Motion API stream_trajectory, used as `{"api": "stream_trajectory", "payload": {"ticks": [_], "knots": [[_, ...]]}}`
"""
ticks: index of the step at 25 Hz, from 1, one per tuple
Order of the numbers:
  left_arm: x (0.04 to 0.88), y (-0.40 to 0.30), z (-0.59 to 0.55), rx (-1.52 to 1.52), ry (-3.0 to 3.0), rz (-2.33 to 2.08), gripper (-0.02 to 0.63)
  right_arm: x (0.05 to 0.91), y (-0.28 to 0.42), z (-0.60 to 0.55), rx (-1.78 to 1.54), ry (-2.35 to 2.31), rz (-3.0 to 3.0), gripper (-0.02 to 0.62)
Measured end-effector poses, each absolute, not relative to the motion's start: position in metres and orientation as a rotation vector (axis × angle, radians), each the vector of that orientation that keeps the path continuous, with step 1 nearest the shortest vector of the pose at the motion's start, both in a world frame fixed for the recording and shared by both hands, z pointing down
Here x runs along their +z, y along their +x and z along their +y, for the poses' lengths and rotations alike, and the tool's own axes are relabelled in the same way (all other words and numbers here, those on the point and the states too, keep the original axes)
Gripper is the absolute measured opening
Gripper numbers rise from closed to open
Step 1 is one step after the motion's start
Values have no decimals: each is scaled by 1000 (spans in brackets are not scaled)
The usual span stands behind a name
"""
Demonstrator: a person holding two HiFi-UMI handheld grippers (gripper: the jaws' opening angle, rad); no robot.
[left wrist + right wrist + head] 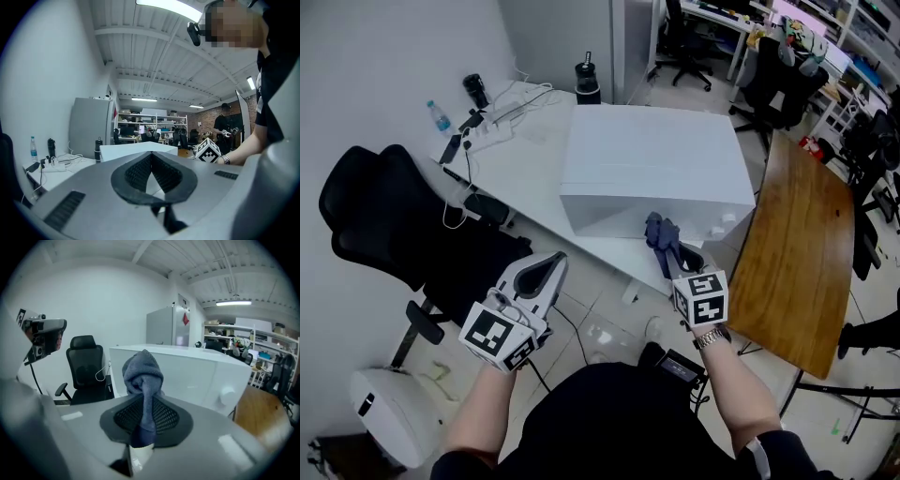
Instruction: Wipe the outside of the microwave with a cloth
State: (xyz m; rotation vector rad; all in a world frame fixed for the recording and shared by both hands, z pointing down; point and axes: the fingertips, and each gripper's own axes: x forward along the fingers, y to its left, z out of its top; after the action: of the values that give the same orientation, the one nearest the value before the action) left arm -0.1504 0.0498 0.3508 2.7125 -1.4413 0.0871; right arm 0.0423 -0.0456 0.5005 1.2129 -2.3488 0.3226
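Microwave (652,155) is set on the white table (520,164) with its long axis left to right in the head view and its knobbed front turned toward the person, close to the table's near edge. A blue-grey cloth (660,232) is pinched upright in the jaws of the right gripper (667,248) just before that front, while the left gripper (551,267) is held off the table's edge, jaws pressed together on nothing. Bare tabletop is left at the microwave's left; a wooden table (797,244) is seen just beside its right end.
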Motion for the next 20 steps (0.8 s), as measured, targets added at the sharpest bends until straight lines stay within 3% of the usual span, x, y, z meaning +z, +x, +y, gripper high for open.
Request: {"api": "stream_trajectory", "payload": {"ticks": [10,20], "knots": [[346,-224,85,78,2599,-1641,5,507,-92,-41,281,958,-2459,54],[351,-273,105,87,2504,-1756,5,528,-158,-58,354,893,-2461,54]]}}
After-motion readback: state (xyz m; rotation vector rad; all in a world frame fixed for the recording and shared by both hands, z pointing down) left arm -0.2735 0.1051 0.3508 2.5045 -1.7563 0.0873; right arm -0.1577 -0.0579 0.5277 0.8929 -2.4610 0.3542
